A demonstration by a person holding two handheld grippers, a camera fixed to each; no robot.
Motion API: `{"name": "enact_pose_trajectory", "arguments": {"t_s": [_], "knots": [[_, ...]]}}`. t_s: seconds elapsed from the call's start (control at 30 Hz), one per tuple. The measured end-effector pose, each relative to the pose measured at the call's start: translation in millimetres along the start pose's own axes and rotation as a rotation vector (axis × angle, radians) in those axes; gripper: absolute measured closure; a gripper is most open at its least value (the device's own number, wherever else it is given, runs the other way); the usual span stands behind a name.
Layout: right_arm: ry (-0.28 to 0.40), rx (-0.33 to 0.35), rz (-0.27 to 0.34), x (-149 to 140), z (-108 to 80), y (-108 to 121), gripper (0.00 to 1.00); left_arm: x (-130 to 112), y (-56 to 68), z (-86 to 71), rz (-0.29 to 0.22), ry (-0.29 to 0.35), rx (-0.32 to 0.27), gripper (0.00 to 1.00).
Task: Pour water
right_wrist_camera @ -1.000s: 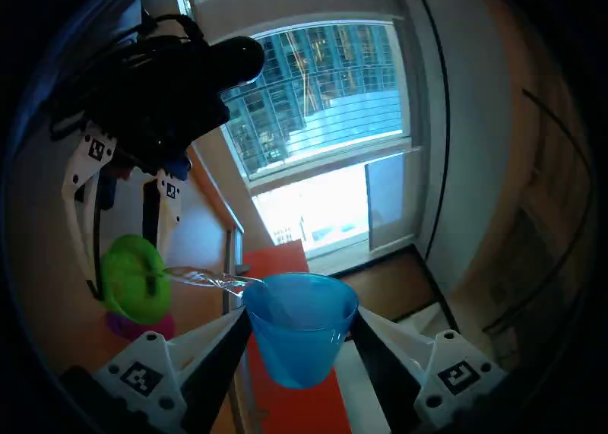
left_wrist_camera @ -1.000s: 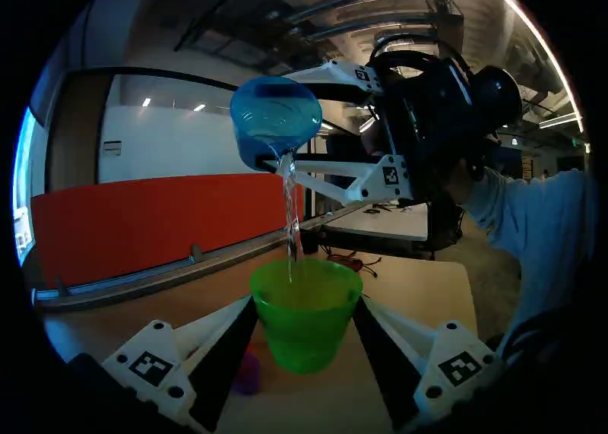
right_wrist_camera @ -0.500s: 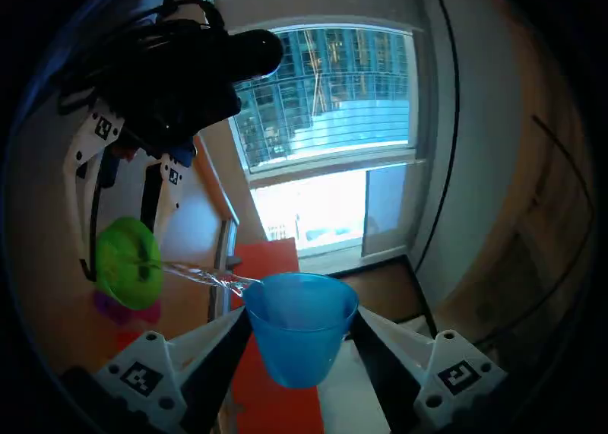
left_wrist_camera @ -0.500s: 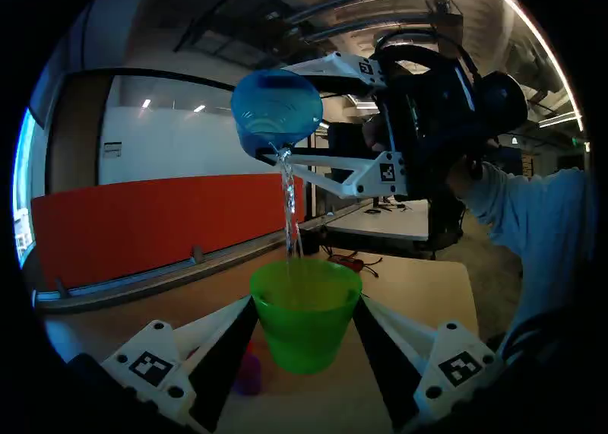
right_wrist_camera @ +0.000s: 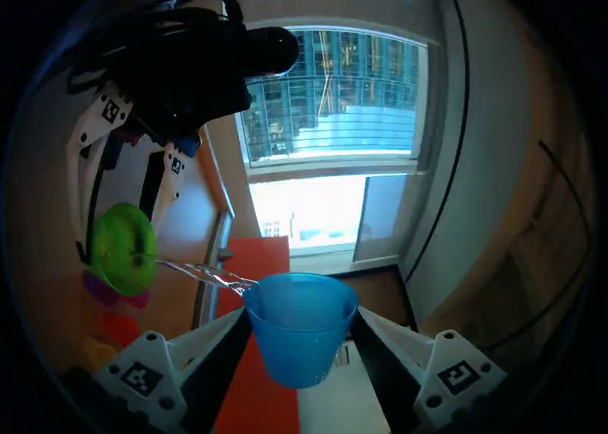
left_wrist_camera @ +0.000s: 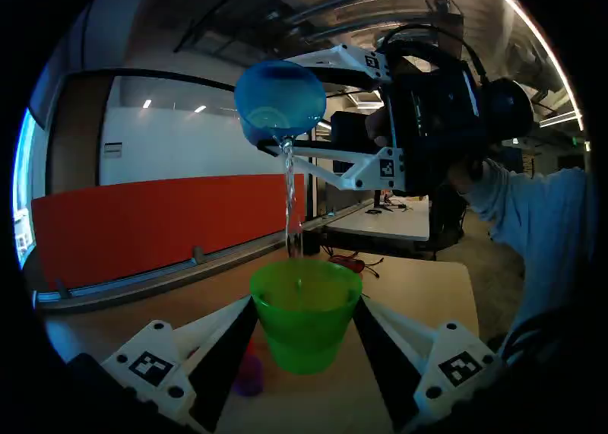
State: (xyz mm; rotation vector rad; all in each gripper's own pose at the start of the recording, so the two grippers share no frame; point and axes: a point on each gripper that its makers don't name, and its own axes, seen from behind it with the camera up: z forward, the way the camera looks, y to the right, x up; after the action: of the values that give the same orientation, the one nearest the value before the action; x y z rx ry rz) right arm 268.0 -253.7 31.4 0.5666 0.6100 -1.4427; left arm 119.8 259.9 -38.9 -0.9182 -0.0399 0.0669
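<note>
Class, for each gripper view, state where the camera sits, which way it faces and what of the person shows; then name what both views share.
Left gripper view: on the left gripper, facing level across the table past its upright green cup; the tilted blue cup pours above; a sleeve shows at right.
Right gripper view: on the right gripper, rolled sideways so the table lies at image left, facing a window; nothing of the person is clear enough to tell.
Shared: both cups, both grippers, the water stream.
</note>
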Motion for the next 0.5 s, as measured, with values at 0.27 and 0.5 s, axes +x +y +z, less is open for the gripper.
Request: {"name": "enact_pose_trajectory", "arguments": {"t_s": [0.27, 0.5], "knots": [[0.001, -0.024, -0.06, 4, -1.4, 8, 0.11, 3, 0.0, -1.2, -0.007, 0.005, 0.0, 0.15], [0.007, -0.04, -0.111, 11, -3.3, 15, 0.11, 5, 1.9, -0.6, -0.004, 0.005, -0.002, 0.15]]}}
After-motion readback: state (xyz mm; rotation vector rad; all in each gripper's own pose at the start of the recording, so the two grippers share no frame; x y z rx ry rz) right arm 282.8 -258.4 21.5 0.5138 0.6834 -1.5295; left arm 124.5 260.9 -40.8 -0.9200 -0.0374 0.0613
